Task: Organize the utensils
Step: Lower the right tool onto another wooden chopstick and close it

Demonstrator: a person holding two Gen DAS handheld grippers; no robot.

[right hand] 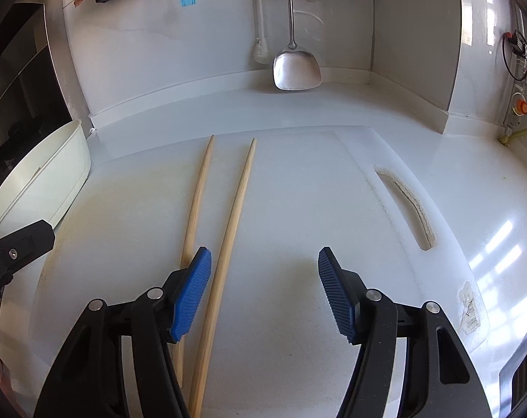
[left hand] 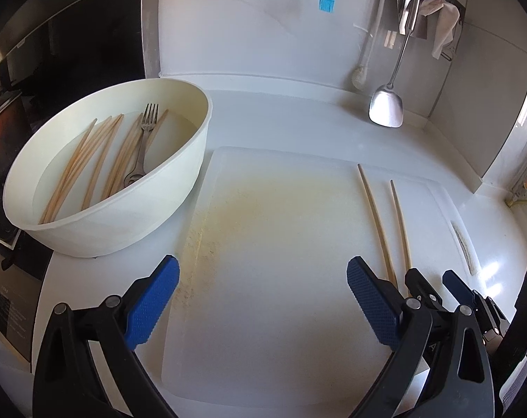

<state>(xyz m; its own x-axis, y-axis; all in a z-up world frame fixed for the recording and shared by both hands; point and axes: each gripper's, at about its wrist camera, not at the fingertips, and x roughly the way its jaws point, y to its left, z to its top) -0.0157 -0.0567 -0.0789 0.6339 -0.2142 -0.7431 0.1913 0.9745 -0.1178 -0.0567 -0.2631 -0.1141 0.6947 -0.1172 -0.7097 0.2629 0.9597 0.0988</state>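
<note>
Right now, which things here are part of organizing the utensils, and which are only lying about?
Part of the job:
- two chopsticks on the cutting board
- white basin holding more chopsticks and a fork
- left gripper and right gripper, both open and empty

Just there:
- metal spatula, blue brush and long white brush on the wall
- cloth

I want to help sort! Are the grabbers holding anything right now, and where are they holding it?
Nothing is held. The left gripper and the right gripper are both open, and the two chopsticks lie loose on the cutting board.
</note>
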